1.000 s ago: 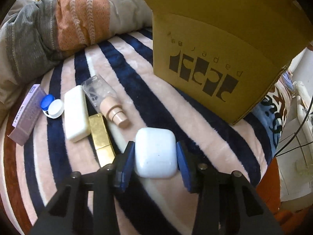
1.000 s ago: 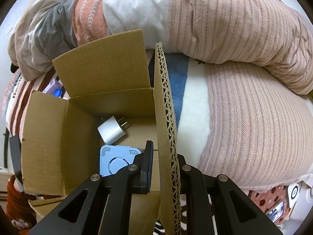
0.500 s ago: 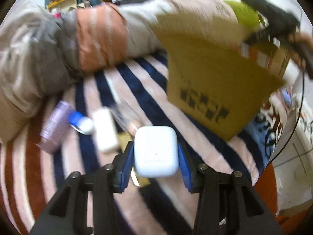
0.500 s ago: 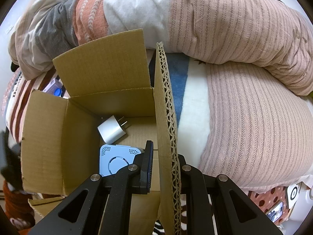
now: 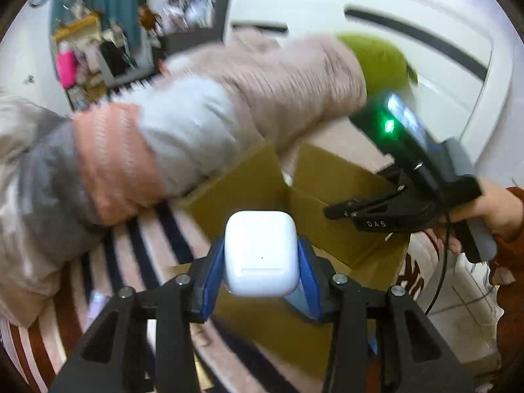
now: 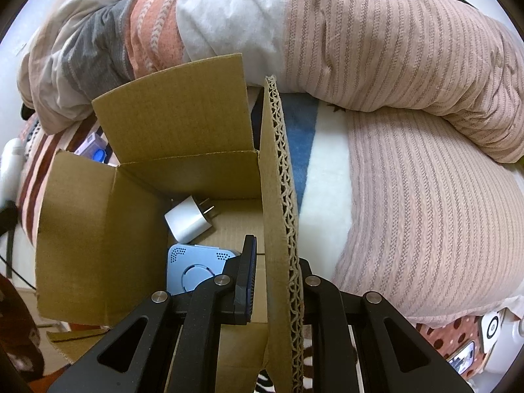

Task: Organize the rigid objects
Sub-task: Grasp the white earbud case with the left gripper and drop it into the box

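right gripper (image 5: pixel 330 211) body, left wrist view: white letters "das" on the black frame, just behind the fingers.
green light on the device above that gripper: a plain glowing dot, no characters legible.
white case (image 5: pixel 261 257): one tiny dot and a seam line on its face, no text.
cardboard box (image 6: pixel 170 121), right wrist view: bare panels, no print visible.
blue device (image 6: pixel 193 270) in the box: perforation patterns only, no legible marking.
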Tool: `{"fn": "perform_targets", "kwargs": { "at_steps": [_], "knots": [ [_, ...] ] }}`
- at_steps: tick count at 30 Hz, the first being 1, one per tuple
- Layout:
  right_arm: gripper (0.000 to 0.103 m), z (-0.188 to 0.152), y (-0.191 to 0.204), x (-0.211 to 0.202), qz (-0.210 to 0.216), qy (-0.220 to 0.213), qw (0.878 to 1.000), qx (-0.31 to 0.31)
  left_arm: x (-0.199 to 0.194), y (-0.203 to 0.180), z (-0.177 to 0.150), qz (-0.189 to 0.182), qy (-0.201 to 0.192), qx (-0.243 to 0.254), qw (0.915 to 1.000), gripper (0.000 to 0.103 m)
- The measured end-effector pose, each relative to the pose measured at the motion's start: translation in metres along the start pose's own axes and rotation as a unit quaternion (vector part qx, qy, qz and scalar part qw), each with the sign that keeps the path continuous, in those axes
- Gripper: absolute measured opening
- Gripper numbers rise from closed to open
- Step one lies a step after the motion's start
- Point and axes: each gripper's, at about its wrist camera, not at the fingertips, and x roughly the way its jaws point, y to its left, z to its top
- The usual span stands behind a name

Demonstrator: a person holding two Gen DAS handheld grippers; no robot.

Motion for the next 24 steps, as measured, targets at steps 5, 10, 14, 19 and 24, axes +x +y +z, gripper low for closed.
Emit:
{"fn": "perform_targets", "kwargs": {
  "at_steps": [5, 10, 14, 19, 24],
  "knots": [
    [0.01, 0.001, 0.003, 0.0, -0.008, 0.001, 1.0, -0.009, 0.05, -0.013, -0.002, 0.035, 0.068, 0.007, 0.997, 0.04],
    [0.01, 0.001, 0.002, -0.001, -0.004, -0.001, 1.0, -0.01, 0.059, -0.013, -0.008, 0.024, 0.081, -0.001, 0.9964, 0.04],
    [0.01, 0.001, 0.003, -0.001, -0.004, -0.002, 1.0, -0.011, 0.053, -0.012, -0.01, 0.019, 0.076, -0.002, 0.9969, 0.04],
    [0.012, 0.001, 0.004, -0.001, -0.009, -0.001, 1.0, -0.012, 0.026, 0.003, -0.009, 0.019, 0.04, -0.015, 0.9989, 0.04],
    [0.013, 0.0, 0.003, 0.001, -0.011, 0.003, 1.0, -0.008, -0.022, 0.04, -0.027, 0.041, -0.012, -0.045, 0.9981, 0.046]
  ]
}}
